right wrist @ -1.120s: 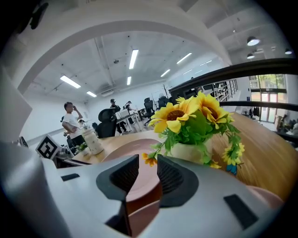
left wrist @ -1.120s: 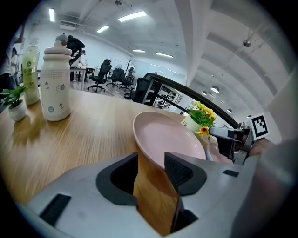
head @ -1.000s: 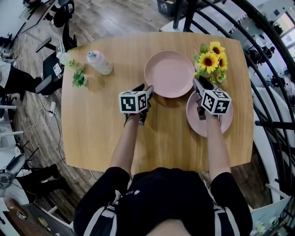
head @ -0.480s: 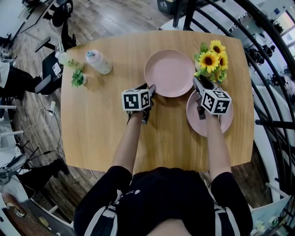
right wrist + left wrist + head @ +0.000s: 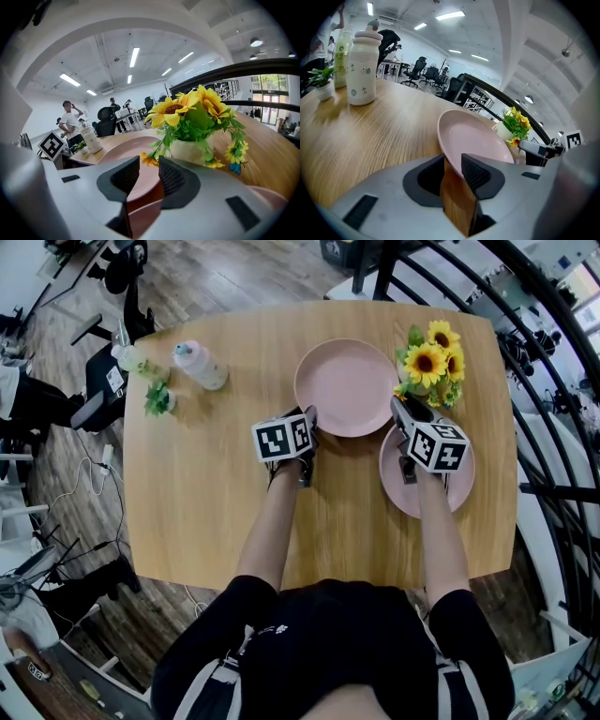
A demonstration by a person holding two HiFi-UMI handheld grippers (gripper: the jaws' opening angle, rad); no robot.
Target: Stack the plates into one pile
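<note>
While the right gripper (image 5: 143, 177) is hovering over the near plate (image 5: 394, 486) with its jaws narrowly apart and gripping nothing, the left gripper (image 5: 454, 169) is working at the far plate (image 5: 347, 381). Its jaws have just been closing around that plate's near rim and are not yet pinching it. So shallow a bite is risking a slip on lifting, and a rightward swing is likely endangering the sunflower pot (image 5: 429, 367) beyond.

Head view looks steeply down; both gripper views, low, share one plate (image 5: 473, 138).
</note>
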